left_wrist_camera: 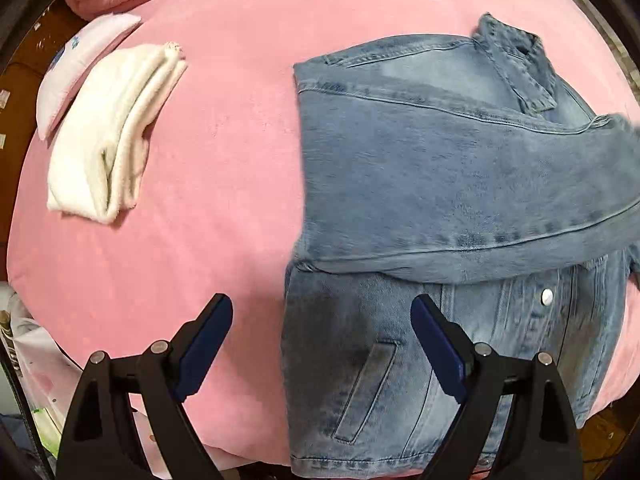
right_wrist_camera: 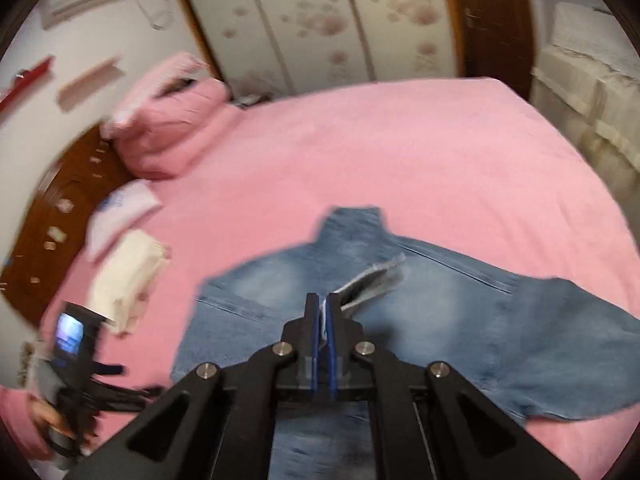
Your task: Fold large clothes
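A light-blue denim jacket (left_wrist_camera: 440,180) lies on the pink bed (left_wrist_camera: 208,160), front up, with one sleeve folded across its chest. My left gripper (left_wrist_camera: 322,304) hangs open above the jacket's lower left edge, pointing down, with nothing between its fingers. In the right wrist view the jacket (right_wrist_camera: 460,320) spreads below my right gripper (right_wrist_camera: 322,300). That gripper is shut on a fold of denim, lifted off the bed; the pinched cloth sticks out to the right of the fingers. The picture there is blurred.
A folded white cloth (left_wrist_camera: 108,140) and a small pale pillow (left_wrist_camera: 76,64) lie at the bed's left side. Pink pillows (right_wrist_camera: 168,132) rest against a wooden headboard (right_wrist_camera: 52,232). A flowered wardrobe (right_wrist_camera: 320,20) stands beyond the bed. A hand holds the left gripper's handle (right_wrist_camera: 70,332).
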`<state>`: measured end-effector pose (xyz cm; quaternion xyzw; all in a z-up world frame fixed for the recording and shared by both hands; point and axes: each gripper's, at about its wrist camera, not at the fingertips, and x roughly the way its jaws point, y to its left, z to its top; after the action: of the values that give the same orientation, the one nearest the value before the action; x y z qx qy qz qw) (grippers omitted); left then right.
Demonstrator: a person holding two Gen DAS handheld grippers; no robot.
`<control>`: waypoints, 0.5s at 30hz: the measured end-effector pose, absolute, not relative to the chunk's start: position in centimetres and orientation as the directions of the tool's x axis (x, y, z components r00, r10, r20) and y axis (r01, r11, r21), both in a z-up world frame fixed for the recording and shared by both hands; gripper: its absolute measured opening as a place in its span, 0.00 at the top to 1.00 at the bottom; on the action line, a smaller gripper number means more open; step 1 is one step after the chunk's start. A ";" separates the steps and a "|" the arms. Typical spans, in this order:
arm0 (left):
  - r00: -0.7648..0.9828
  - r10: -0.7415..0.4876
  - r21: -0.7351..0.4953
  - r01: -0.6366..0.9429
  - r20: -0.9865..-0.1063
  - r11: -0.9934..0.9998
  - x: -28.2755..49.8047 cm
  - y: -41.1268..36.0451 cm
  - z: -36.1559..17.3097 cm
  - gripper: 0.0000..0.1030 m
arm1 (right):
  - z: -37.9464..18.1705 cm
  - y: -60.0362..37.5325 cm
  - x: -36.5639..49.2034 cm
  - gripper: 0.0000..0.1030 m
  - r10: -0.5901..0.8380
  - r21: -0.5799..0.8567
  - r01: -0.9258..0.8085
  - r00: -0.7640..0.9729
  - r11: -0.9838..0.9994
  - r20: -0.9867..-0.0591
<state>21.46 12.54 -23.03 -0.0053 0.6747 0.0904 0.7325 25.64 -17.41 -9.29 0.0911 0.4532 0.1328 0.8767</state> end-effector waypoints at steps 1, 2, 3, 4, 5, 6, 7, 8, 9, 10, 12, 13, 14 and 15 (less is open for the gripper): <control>0.062 0.123 0.113 -0.148 -0.990 0.983 21.9 13.1 -23.5 0.13 | -11.0 -18.4 25.8 0.99 0.295 0.278 -0.114 0.529 0.954 -0.796; 0.050 0.124 0.115 -0.153 -0.991 0.982 22.1 13.3 -24.0 0.13 | -13.0 -19.1 25.9 0.99 0.274 0.273 -0.076 0.506 0.959 -0.818; 0.040 0.126 0.119 -0.153 -0.991 0.981 22.3 13.4 -24.6 0.13 | -14.6 -19.5 25.8 0.98 0.253 0.262 -0.052 0.488 0.964 -0.835; 0.023 0.137 0.132 -0.151 -0.990 0.980 22.4 13.5 -25.3 0.13 | -16.9 -19.8 25.8 0.98 0.216 0.235 -0.014 0.447 0.972 -0.868; 0.008 0.151 0.148 -0.148 -0.988 0.978 22.5 13.7 -25.8 0.13 | -20.1 -20.2 26.1 0.98 0.154 0.178 0.039 0.348 0.983 -0.925; -0.013 0.170 0.170 -0.146 -0.985 0.974 22.8 14.0 -26.3 0.13 | -21.5 -20.3 26.1 0.98 0.120 0.143 0.061 0.289 0.988 -0.950; -0.022 0.177 0.178 -0.148 -0.984 0.973 22.8 14.0 -26.5 0.13 | -23.5 -20.6 26.0 0.98 0.073 0.095 0.095 0.212 0.991 -0.975; -0.031 0.179 0.181 -0.154 -0.983 0.971 23.0 14.2 -26.7 0.13 | -24.0 -20.7 25.7 0.98 0.056 0.081 0.119 0.200 0.990 -0.978; -0.037 0.172 0.175 -0.161 -0.984 0.971 23.1 14.4 -26.8 0.13 | -23.8 -20.9 25.4 0.98 0.046 0.079 0.144 0.220 0.986 -0.974; -0.038 0.161 0.165 -0.165 -0.986 0.972 23.3 14.5 -26.9 0.13 | -23.2 -20.9 25.0 0.98 0.036 0.081 0.168 0.252 0.982 -0.967; -0.040 0.129 0.134 -0.177 -0.991 0.975 23.7 14.5 -27.1 0.13 | -21.9 -20.2 24.3 0.98 0.040 0.103 0.193 0.308 0.976 -0.951; -0.038 0.104 0.110 -0.188 -0.994 0.976 23.9 14.3 -27.2 0.13 | -21.5 -19.7 24.2 0.98 0.058 0.123 0.188 0.317 0.974 -0.947; -0.039 0.070 0.076 -0.197 -0.997 0.977 24.2 14.1 -27.4 0.13 | -21.3 -19.0 24.4 0.98 0.110 0.170 0.168 0.319 0.971 -0.941; -0.047 0.002 0.011 -0.212 -0.999 0.977 24.6 13.8 -27.8 0.13 | -21.4 -17.9 24.5 0.98 0.179 0.229 0.137 0.308 0.964 -0.934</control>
<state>24.58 13.76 -27.81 -0.0733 0.7192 0.0779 0.6865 24.53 -17.90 -21.35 0.1343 0.5881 0.0129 0.7975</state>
